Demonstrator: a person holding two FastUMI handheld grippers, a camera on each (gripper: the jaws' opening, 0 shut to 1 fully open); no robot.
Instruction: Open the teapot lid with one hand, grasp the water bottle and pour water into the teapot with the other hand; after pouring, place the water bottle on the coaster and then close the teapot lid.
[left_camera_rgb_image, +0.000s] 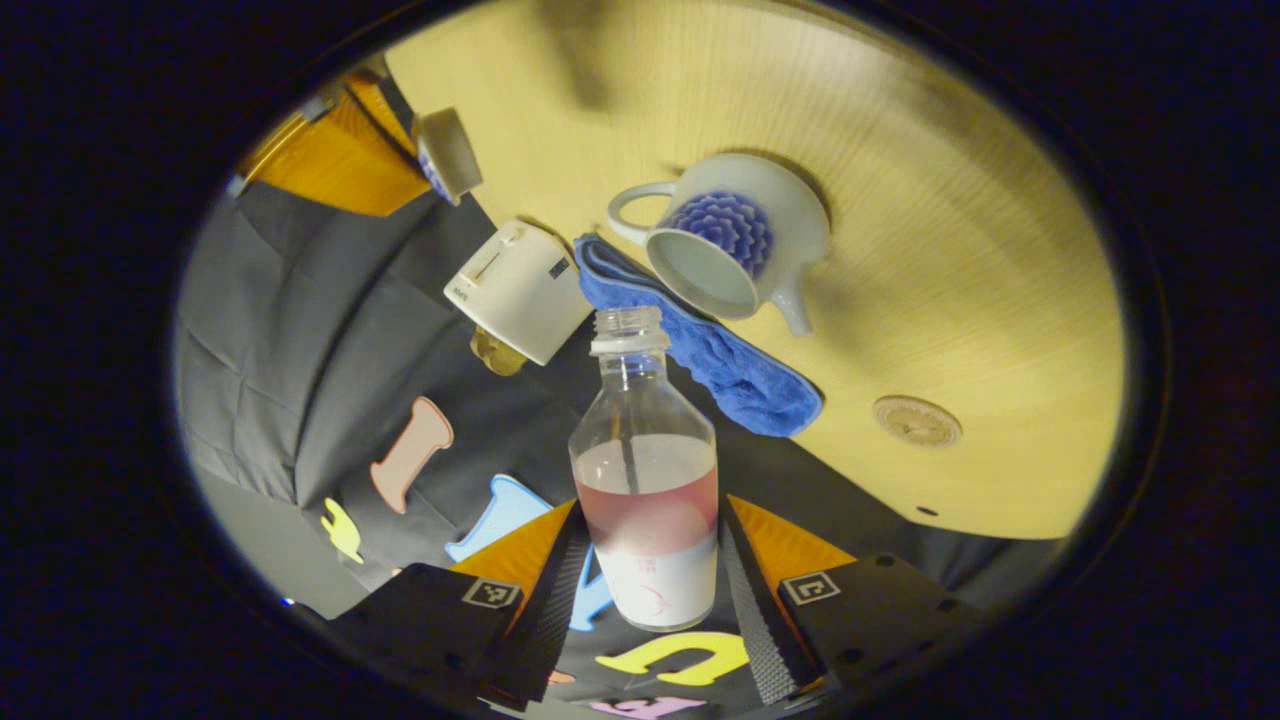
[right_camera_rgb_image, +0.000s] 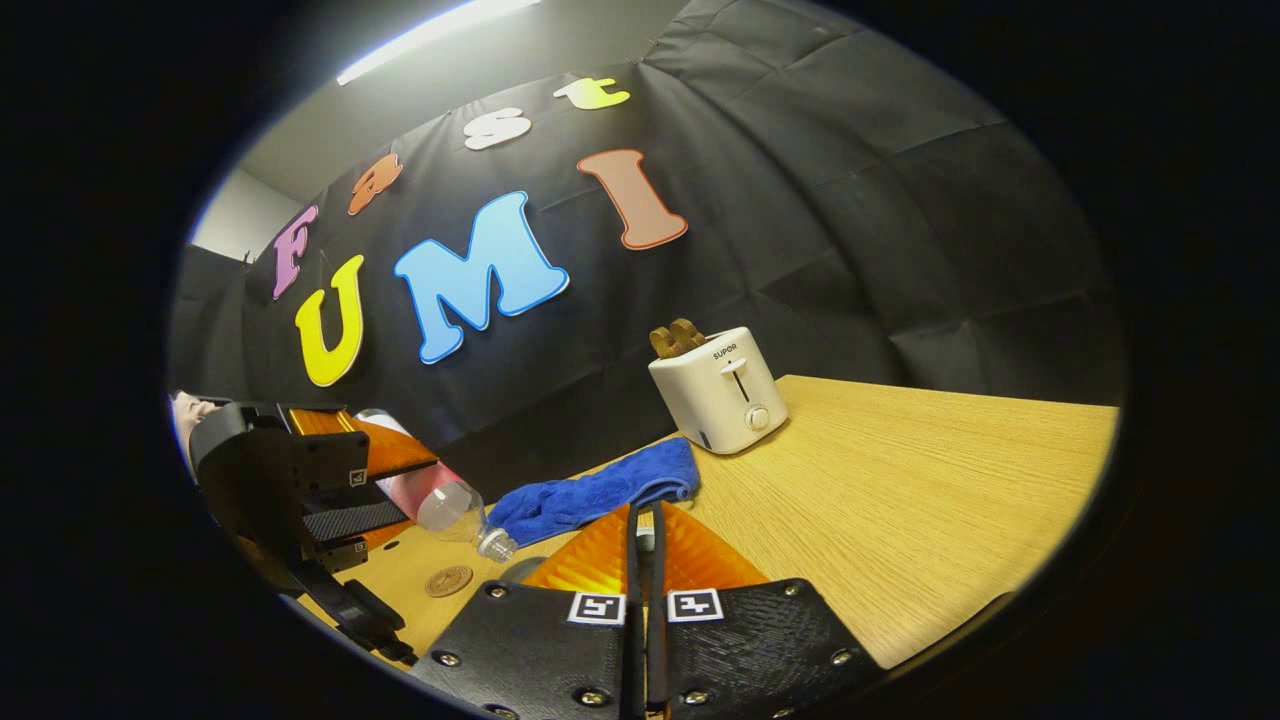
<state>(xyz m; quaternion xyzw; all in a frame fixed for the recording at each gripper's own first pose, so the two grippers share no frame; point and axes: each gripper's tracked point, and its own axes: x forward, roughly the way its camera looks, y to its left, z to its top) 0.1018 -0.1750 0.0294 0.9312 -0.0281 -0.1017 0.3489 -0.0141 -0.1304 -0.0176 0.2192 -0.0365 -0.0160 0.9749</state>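
Wooden tabletop (right_camera_rgb_image: 900, 480) takes up most of the scene, light grain, with the black cloth wall behind it. Next biggest thing is the white toaster (right_camera_rgb_image: 718, 390) parked near the back edge, something brown poking out of its slots. Just beside it a blue towel (right_camera_rgb_image: 600, 490) lies crumpled on the wood.

In my left gripper view the white teapot (left_camera_rgb_image: 735, 245) with the blue flower pattern sits on the table right next to that towel, and its top is wide open, so I can see straight into it. My left gripper (left_camera_rgb_image: 650, 590) is clamped on the water bottle (left_camera_rgb_image: 648, 480), both fingers pressing its lower sides. The bottle has no cap, it's roughly half full, and its mouth sits close to the teapot's opening, tipped toward it. From the right gripper view you can see the same bottle leaning down at a slant over the table.

My right gripper (right_camera_rgb_image: 645, 535) has its fingers squeezed nearly together with something small and pale pinched between them. In the left gripper view that's the teapot lid (left_camera_rgb_image: 448, 155), held up off the table, well apart from the teapot.

Smallest bit: the round coaster (left_camera_rgb_image: 917, 420), flat on the wood near the table's edge, apart from the teapot, with nothing on it.
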